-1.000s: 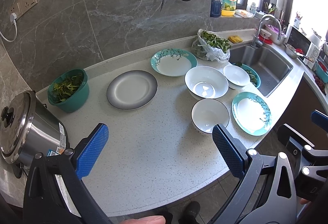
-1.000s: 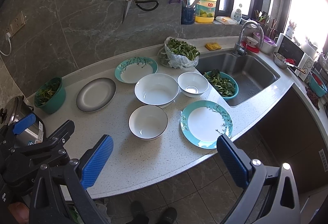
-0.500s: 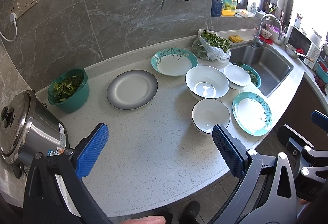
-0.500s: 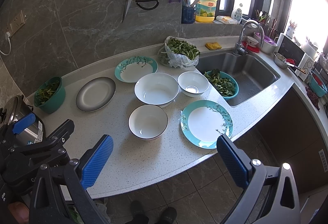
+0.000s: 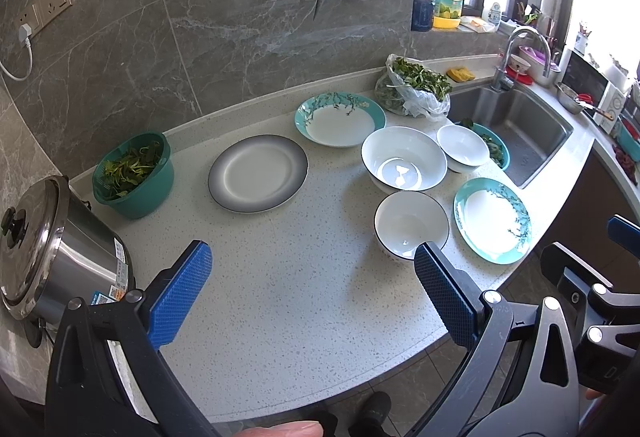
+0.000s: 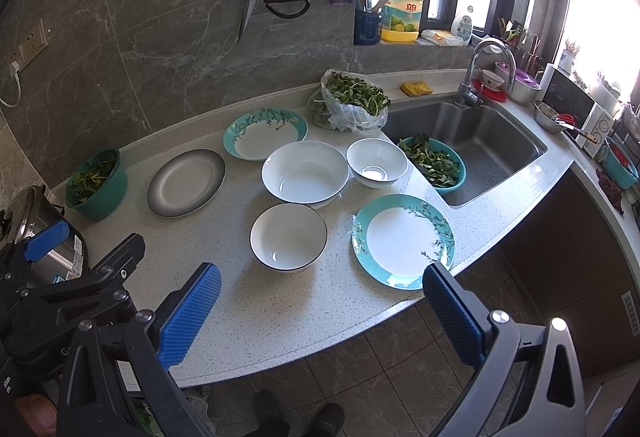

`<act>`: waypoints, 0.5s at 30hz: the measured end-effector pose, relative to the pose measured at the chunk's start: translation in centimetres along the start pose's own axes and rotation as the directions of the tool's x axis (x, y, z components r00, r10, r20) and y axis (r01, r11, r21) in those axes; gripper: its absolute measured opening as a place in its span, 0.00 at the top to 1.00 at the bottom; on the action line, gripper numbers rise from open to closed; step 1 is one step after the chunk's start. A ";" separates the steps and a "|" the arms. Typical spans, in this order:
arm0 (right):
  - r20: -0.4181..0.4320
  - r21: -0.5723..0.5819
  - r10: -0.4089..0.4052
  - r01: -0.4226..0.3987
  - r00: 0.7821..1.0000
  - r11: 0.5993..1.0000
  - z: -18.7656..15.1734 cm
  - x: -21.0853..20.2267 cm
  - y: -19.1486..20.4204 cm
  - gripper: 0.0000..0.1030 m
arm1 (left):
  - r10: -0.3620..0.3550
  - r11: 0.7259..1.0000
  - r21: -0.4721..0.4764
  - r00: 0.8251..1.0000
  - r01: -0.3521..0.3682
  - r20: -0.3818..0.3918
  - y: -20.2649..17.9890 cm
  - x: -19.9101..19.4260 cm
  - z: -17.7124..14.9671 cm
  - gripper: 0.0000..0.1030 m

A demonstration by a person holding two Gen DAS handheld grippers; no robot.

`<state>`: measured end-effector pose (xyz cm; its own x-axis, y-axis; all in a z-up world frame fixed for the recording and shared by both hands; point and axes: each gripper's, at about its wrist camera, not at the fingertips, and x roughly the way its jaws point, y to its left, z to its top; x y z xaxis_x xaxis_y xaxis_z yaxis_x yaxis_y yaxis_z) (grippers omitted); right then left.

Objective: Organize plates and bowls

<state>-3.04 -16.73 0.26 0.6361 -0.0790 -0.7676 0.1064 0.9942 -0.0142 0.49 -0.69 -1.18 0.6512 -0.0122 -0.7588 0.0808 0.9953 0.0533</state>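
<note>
Nothing has shifted over the last second: both the left claw [image 5: 312, 297] and right claw [image 6: 320, 313] still hang wide and empty, with three plates and three bowls spread unstacked on the desk [image 5: 288, 285] just ahead.

Right tool [image 6: 320, 311] agape (empty) above countertop [image 6: 280, 301].

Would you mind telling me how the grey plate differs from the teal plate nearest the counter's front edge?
The grey plate has a plain dark-grey rim fading into a white middle; the teal plate has a teal rim with a branch-and-blossom pattern. The grey plate lies toward the left, near the green bowl of leaves; the teal plate lies at the counter's front edge, by the sink. Both are round, lie flat and are empty.
</note>
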 end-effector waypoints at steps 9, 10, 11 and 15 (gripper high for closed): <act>-0.001 -0.001 0.000 0.000 1.000 1.000 0.0 0.1 0.0 0.00 | 0.001 1.000 0.000 1.000 -0.001 0.000 0.0 0.2 0.0 0.00; -0.001 -0.001 0.000 0.000 1.000 1.000 0.0 0.1 -0.1 0.00 | 0.002 1.000 0.001 1.000 -0.002 -0.001 0.0 0.1 0.0 0.00; -0.001 -0.001 0.000 0.000 1.000 1.000 0.0 0.1 0.0 0.00 | 0.003 1.000 0.001 1.000 -0.003 -0.002 0.0 0.2 -0.1 0.00; -0.002 0.000 0.000 0.000 1.000 1.000 0.1 0.0 0.0 0.00 | 0.003 1.000 0.001 1.000 -0.003 -0.002 -0.1 0.3 -0.1 0.00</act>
<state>-2.95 -16.70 0.27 0.6346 -0.0784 -0.7689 0.1057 0.9943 -0.0141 0.64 -0.77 -1.47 0.6500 -0.0092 -0.7599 0.0794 0.9953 0.0558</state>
